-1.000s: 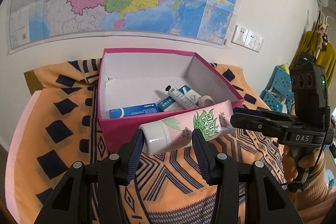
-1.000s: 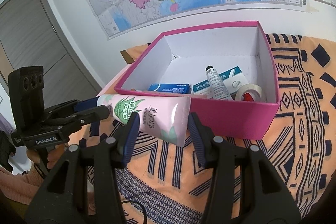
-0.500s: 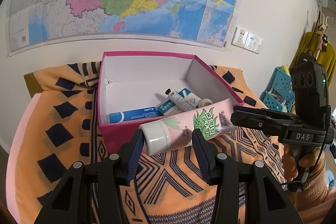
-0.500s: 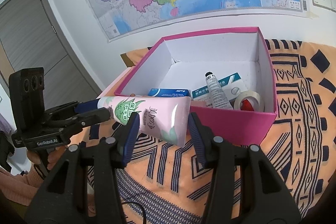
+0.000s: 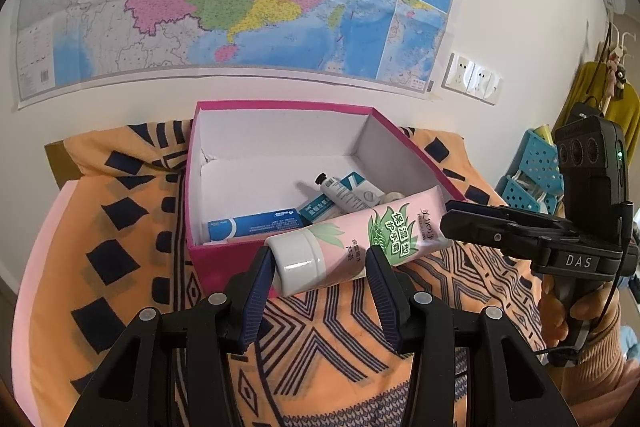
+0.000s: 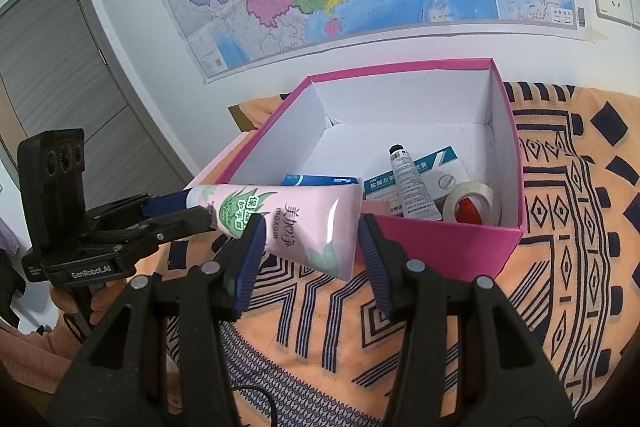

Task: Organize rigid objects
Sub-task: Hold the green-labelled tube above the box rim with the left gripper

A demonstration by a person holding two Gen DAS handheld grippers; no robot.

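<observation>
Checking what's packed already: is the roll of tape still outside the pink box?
No, the roll of tape lies inside the pink box, in its near right corner.

Your two handheld grippers are black plastic, each with ribbed dark-blue finger pads (image 5: 256,291) and round silver screws along the arms. Your right gripper (image 5: 450,223) is marked "DAS", with a green light on its three-lens camera block; your left gripper (image 6: 176,213) reads "GenRobot.AI". You wear salmon-pink sleeves (image 6: 28,355)
</observation>
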